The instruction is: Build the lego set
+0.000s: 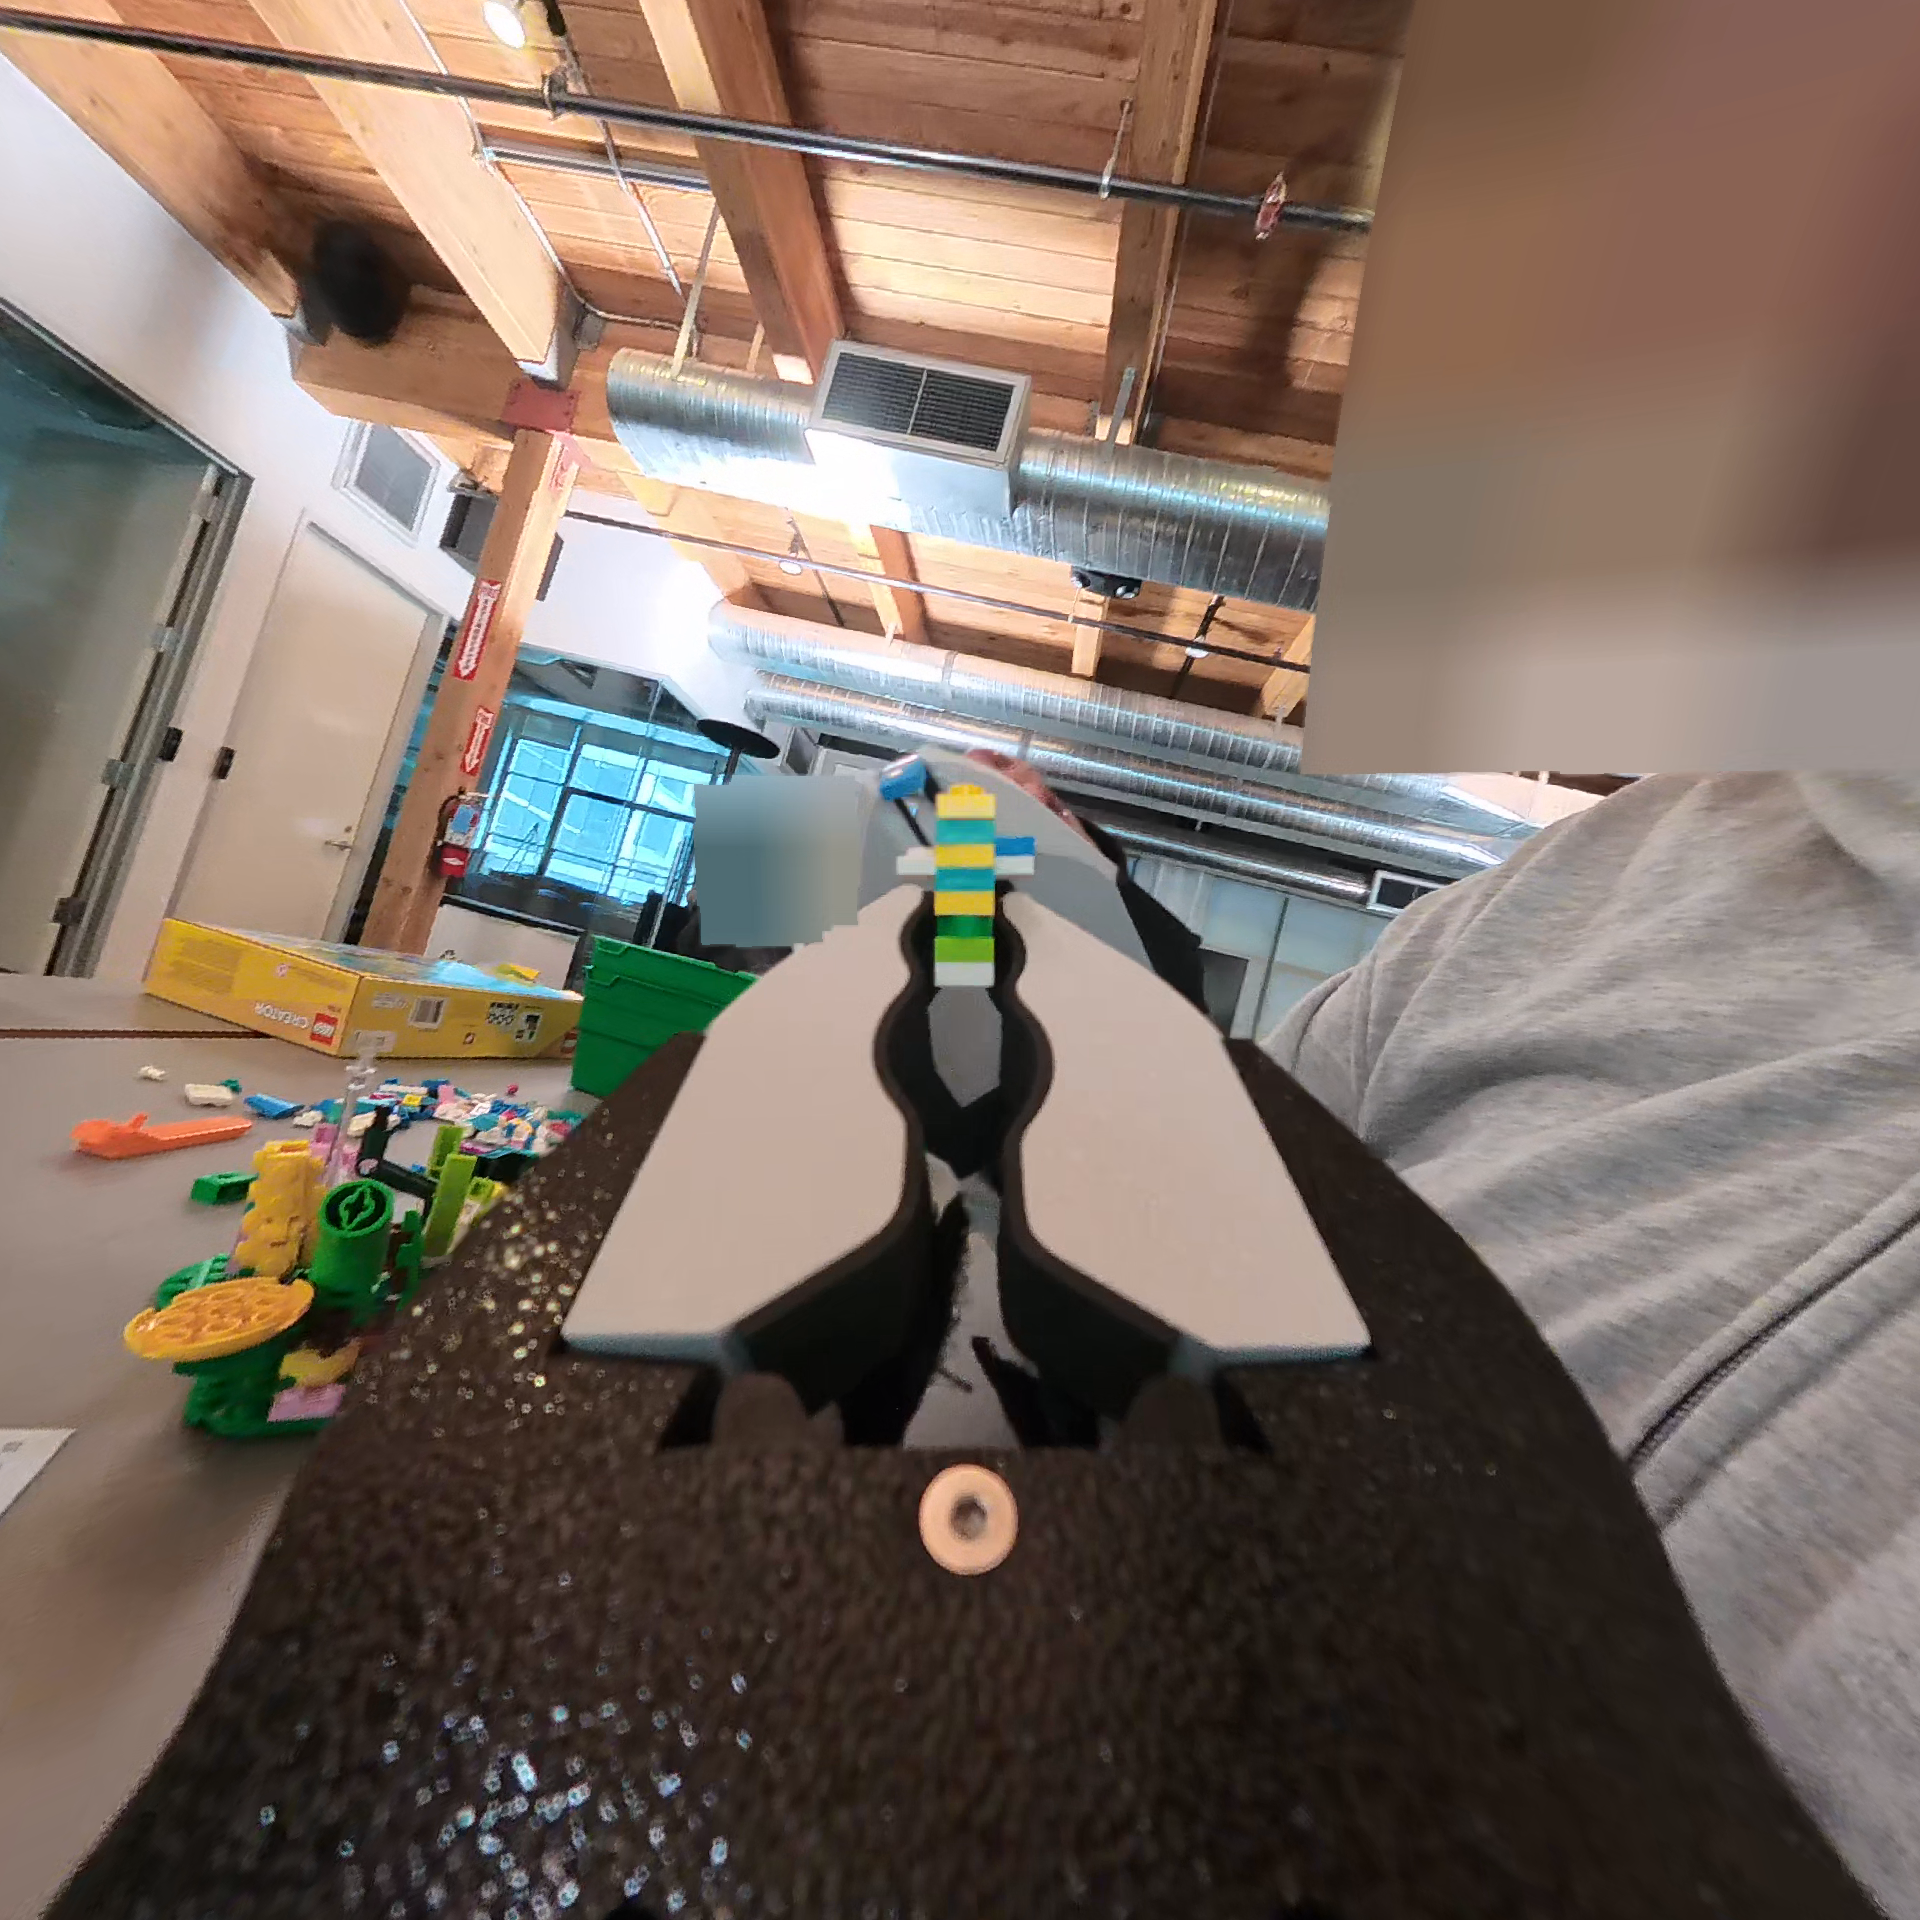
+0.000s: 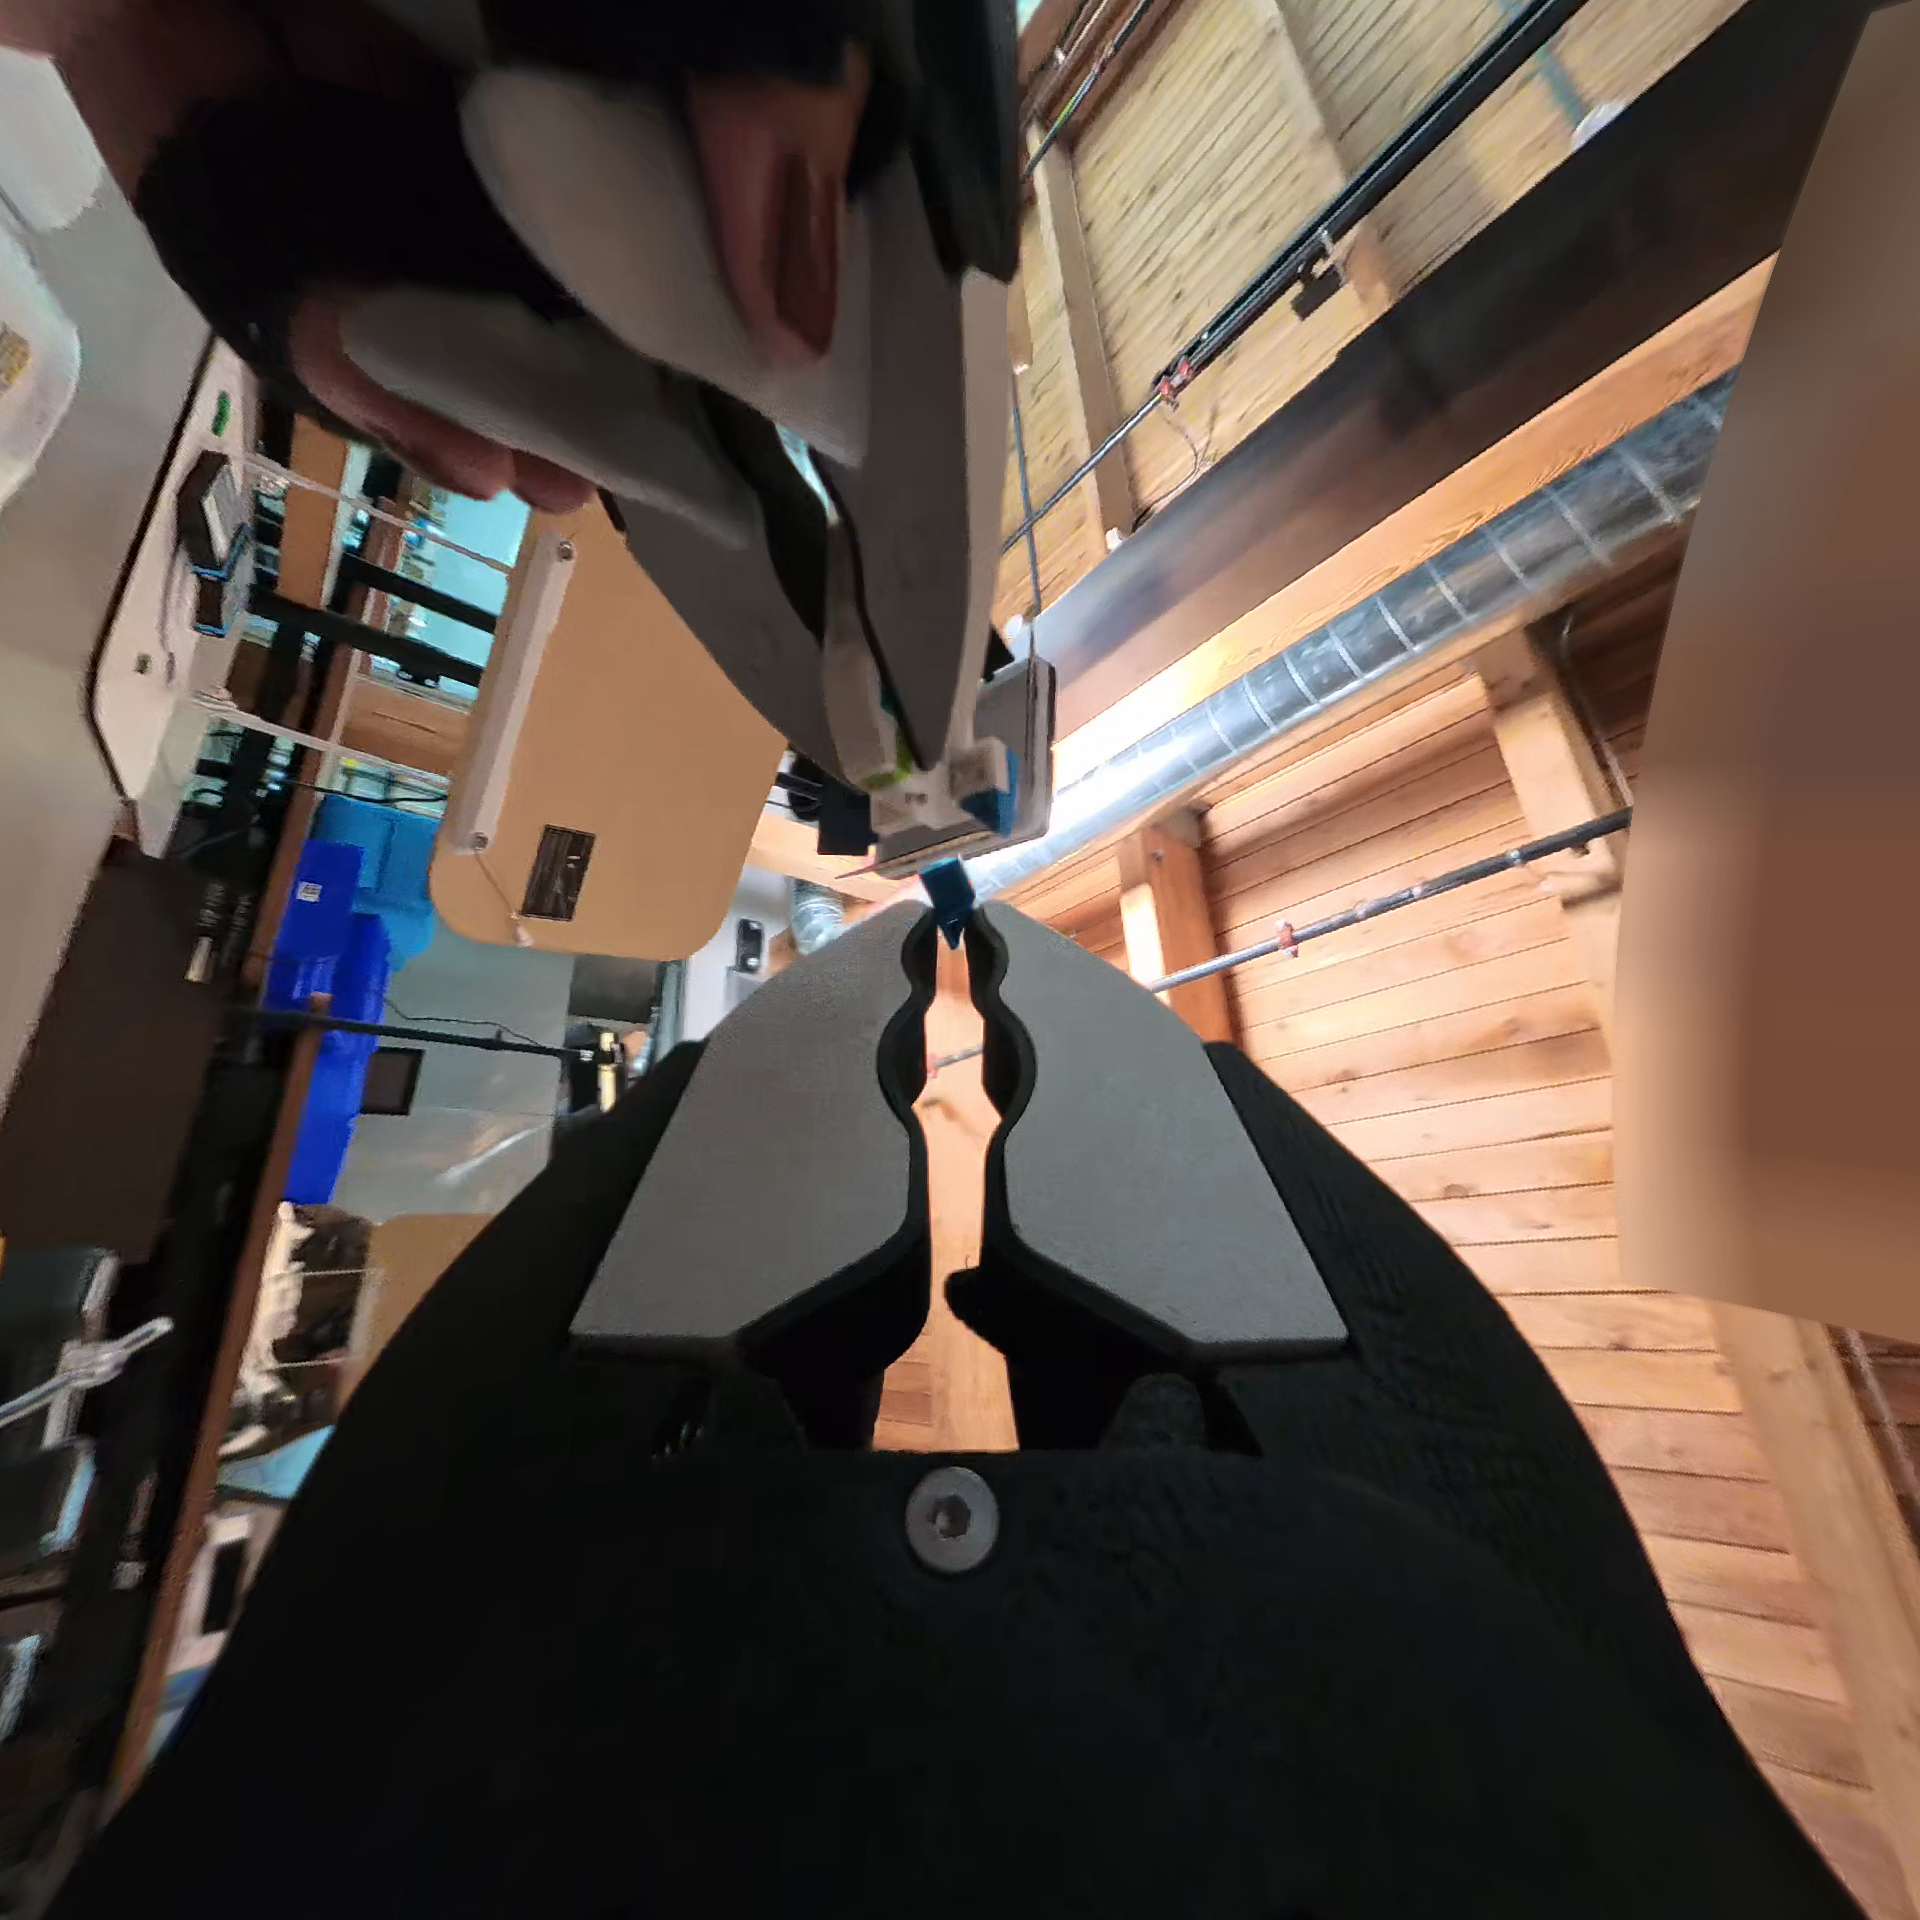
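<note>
Two handheld grippers raised in the air, one holding a stack of toy bricks, the other pinching a small blue brick beside it.

The left gripper (image 1: 966, 935) has its jaws narrowed on the lower part of a slim brick stack (image 1: 966, 883) of yellow, teal, green and white layers, held upright with small white and blue wings sticking out. The stack is probably light, rigid and smooth, and likely to snap apart if bent, so low on its body looks safest. The right gripper (image 2: 951, 925) points up toward the ceiling, fingertips nearly closed on a blue brick (image 2: 948, 902) just below the stack. Loose bricks (image 1: 416, 1117) lie on the table (image 1: 94, 1226) below.
</note>
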`<action>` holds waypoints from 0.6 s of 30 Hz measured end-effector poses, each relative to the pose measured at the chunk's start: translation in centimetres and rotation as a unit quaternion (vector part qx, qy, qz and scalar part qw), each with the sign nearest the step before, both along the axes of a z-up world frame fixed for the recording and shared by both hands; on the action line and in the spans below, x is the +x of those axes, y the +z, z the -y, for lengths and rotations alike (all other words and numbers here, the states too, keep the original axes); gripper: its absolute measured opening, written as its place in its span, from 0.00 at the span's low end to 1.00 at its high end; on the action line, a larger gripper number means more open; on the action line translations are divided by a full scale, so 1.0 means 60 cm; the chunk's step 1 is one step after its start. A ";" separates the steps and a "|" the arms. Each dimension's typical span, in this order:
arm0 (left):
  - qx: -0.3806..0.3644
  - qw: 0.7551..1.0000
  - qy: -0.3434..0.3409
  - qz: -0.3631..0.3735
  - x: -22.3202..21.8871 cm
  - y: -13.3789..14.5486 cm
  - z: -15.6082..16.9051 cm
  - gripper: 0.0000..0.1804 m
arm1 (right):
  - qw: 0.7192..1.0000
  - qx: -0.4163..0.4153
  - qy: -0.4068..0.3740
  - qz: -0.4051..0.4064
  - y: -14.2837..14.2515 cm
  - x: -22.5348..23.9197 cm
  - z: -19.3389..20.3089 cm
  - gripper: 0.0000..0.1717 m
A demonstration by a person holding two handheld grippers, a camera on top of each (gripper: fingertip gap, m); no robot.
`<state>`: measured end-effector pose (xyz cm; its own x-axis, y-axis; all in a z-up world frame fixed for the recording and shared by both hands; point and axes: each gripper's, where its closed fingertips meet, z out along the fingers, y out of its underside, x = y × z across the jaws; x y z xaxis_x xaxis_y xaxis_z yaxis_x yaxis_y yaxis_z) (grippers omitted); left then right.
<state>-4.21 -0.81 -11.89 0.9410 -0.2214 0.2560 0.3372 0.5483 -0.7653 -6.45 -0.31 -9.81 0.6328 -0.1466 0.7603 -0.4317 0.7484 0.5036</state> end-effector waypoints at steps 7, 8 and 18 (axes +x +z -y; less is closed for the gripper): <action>0.020 1.000 -0.015 -0.002 0.006 0.009 0.008 0.05 | 0.997 0.046 0.024 -0.055 -0.009 0.013 0.018 0.02; 0.020 1.000 -0.015 -0.003 0.006 0.009 0.009 0.05 | 0.997 0.050 0.027 -0.060 -0.010 0.014 0.018 0.02; 0.023 0.999 -0.033 0.000 0.010 0.010 0.008 0.05 | 0.992 0.083 0.048 -0.088 -0.018 0.024 0.021 0.02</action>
<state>-3.58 -1.31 -11.28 0.9236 -0.2952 0.2448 0.3748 0.5596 -0.7392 -5.00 -1.54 -10.91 0.7709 -0.1925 0.6072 -0.3912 0.6092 0.6898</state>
